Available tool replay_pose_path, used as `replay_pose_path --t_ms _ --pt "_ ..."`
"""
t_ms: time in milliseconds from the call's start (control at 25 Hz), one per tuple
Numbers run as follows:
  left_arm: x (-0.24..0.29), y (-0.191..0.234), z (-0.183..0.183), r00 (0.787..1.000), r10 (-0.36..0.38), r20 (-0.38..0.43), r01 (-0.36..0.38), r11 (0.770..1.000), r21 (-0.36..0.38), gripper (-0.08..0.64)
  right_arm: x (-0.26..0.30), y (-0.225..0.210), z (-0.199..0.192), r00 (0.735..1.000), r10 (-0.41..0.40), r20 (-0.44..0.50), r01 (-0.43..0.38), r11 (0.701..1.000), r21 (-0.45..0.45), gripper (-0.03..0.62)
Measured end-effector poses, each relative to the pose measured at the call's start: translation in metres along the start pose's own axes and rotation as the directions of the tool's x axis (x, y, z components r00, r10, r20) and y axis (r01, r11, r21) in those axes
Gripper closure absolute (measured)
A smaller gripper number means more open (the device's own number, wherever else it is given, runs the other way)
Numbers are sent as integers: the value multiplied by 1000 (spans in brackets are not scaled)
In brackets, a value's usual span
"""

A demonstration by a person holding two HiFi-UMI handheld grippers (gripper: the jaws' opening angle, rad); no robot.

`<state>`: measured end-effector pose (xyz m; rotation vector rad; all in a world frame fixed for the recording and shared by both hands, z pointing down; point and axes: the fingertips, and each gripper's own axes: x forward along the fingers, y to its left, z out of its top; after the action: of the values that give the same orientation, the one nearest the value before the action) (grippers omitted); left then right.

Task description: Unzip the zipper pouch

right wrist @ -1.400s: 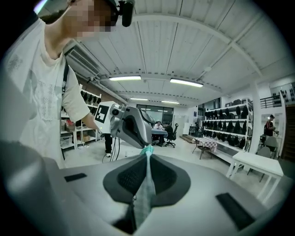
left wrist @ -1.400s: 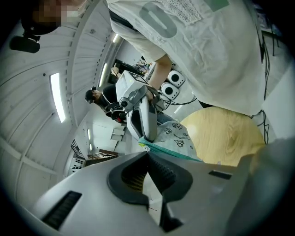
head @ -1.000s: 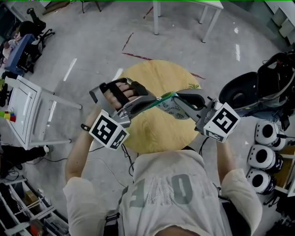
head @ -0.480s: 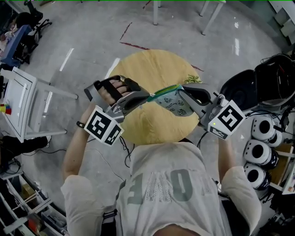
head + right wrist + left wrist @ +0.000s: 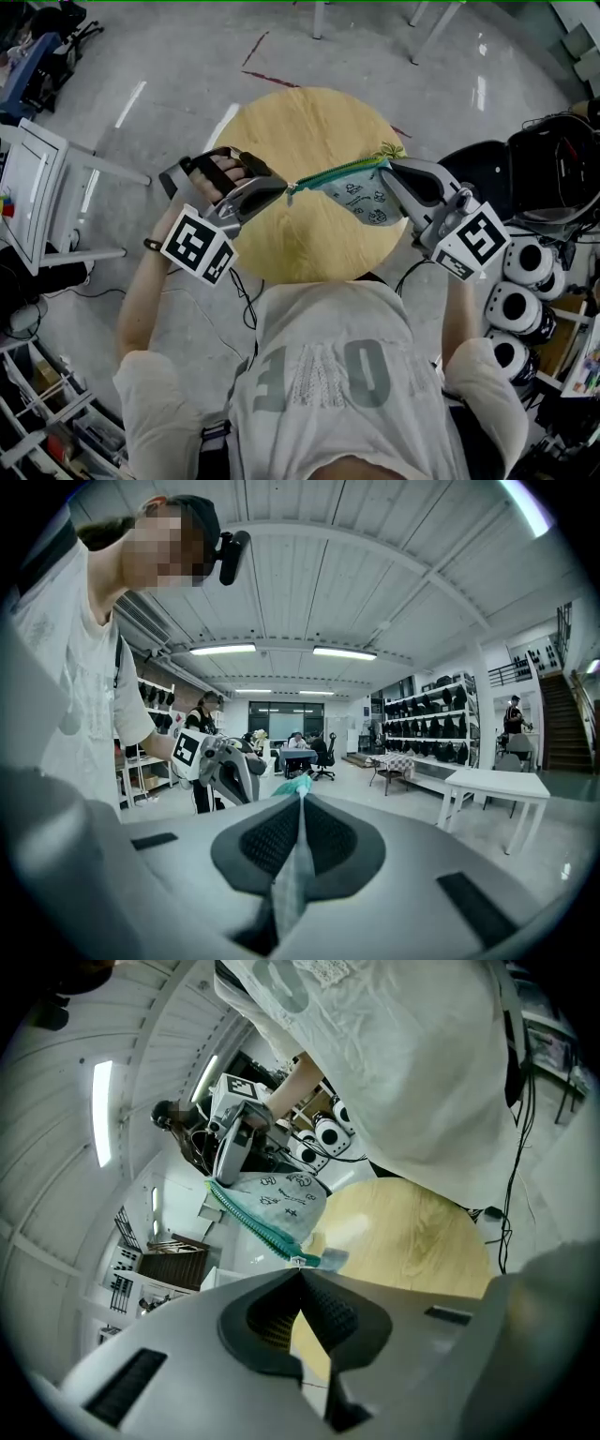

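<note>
**Pouch strung between two claws, above the table**

The pouch [image 5: 364, 199] is patterned cloth, held in the air over the round wooden table [image 5: 309, 122] and not resting on it. Its teal zipper [image 5: 337, 174] runs taut along the top edge from one claw to the other. How much of it is undone, I cannot tell.

On the left gripper [image 5: 287, 190] the jaws are together, the tips pinching the small metal zipper pull [image 5: 299, 1261] at the near end of the teeth. On the right gripper [image 5: 390, 170] the jaws are closed flat on the cloth at the pouch's far corner; a strip of fabric shows between its pads in the right gripper view.

Step in hand, as I judge it: drawing the slider along the teeth.
- Draw the pull straight along the zipper's own line.
- Let the right claw anchor the opposite end so the tape is tight and flat.
- Slack, or a tug off that line, would likely jam the slider or slip the tiny tab out of the tips.

Pose: the claws face each other tip to tip across the pouch. The left one angles down toward the table; the right one is about level. The person's left hand [image 5: 223, 173] wraps its handle. Both forearms reach out in front of the chest, elbows bent.
</note>
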<state>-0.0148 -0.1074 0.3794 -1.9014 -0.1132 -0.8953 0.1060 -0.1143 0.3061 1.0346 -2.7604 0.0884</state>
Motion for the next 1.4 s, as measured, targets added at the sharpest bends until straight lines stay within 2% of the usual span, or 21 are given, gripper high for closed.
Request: replay_pose_path --t_ms 520,600,640,680,720,760,800,840,920,960,1000,1080,1120,1160,1200,1280,1400 --pt "2 -14 1 1000 0 -9 -1 999 -45 534 -12 5 -10 1000 -7 -21 7 1000 7 557" --pt "5 -12 -7 1000 15 2 -15 996 -89 534 -5 1 -9 1000 -3 -16 3 1000 11 557" --pt "6 -10 -10 999 31 12 -29 991 -134 532 -2 0 -8 1000 -1 -11 1 1000 13 557" --pt "6 -6 -12 998 58 27 -51 979 -197 532 -1 -1 -7 1000 0 -8 0 1000 16 557" --pt "5 0 -12 994 98 46 -81 958 -275 531 0 -2 -7 1000 0 -6 0 1000 17 557" --pt "3 9 -12 986 151 65 -118 925 -360 531 1 -2 -7 1000 -1 -4 1 1000 20 557" --pt "-2 18 -13 973 216 78 -160 882 -442 531 2 -3 -7 1000 -3 -3 3 1000 24 557" --pt "-7 29 -14 955 285 82 -205 833 -514 529 4 -3 -9 1000 -6 -3 6 999 32 557" --pt "-19 47 -17 905 421 63 -291 721 -629 530 9 -3 -15 1000 -11 -8 11 998 61 557" --pt "-26 54 -20 874 485 43 -328 653 -683 529 13 -2 -19 1000 -9 -9 9 996 85 557" --pt "-34 60 -24 835 550 17 -357 566 -743 531 18 0 -23 1000 -2 -9 3 993 116 557" --pt "-49 69 -33 733 679 -49 -388 358 -849 531 30 7 -32 1000 27 7 -28 981 193 557" --pt "-55 72 -38 683 725 -83 -395 272 -877 531 37 11 -37 999 46 22 -50 970 237 557" --pt "-59 73 -41 644 756 -113 -404 211 -890 531 44 14 -42 997 65 40 -73 956 286 557" --pt "-62 73 -44 615 776 -140 -415 168 -894 531 51 17 -48 995 81 59 -96 936 338 557" --pt "-66 68 -49 577 796 -184 -439 112 -892 531 64 22 -64 990 104 92 -135 883 449 557" --pt "-70 59 -56 554 796 -243 -454 45 -890 531 86 27 -101 986 121 119 -169 768 618 557"
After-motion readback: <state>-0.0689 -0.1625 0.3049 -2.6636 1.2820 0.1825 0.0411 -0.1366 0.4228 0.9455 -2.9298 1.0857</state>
